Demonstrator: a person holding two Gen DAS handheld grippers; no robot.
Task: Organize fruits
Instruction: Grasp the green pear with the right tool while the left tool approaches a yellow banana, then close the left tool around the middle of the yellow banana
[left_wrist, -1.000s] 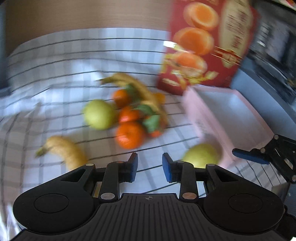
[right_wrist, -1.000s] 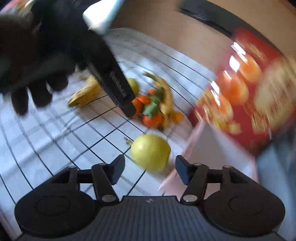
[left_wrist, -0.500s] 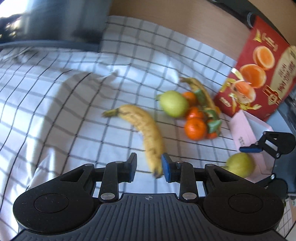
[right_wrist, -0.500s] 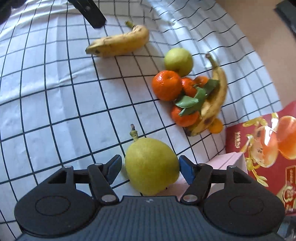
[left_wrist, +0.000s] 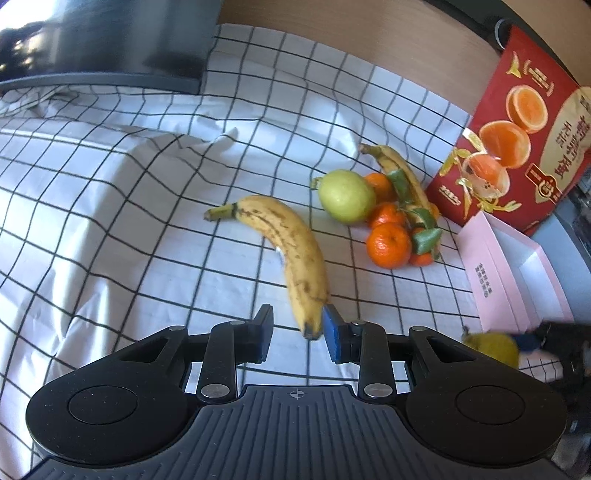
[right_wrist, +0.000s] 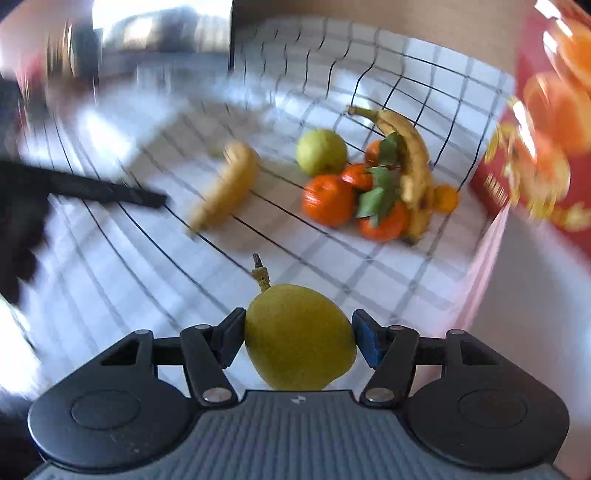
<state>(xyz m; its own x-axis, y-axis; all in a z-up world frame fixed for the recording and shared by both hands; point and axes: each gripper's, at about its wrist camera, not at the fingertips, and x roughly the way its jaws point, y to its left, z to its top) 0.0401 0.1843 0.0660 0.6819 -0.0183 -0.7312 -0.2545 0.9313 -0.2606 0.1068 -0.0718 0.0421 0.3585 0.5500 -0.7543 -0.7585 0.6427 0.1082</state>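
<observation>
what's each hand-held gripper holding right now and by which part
The right hand-held gripper grips a yellow-green pear across its wide middle. The left hand-held gripper holds nothing; the spotted yellow banana's tip lies between its open jaws.

On the checked cloth (left_wrist: 147, 229), a lone banana (left_wrist: 288, 251) lies left of the fruit cluster. There a pear (left_wrist: 345, 195) sits leftmost, touching the mandarins (left_wrist: 389, 245), with a second banana (left_wrist: 402, 177) behind them. You find the printed box (left_wrist: 517, 140) standing right of the cluster and the open tray (left_wrist: 517, 277) before it. Another pear (right_wrist: 299, 339) sits between your right gripper's (right_wrist: 299, 338) fingers.
</observation>
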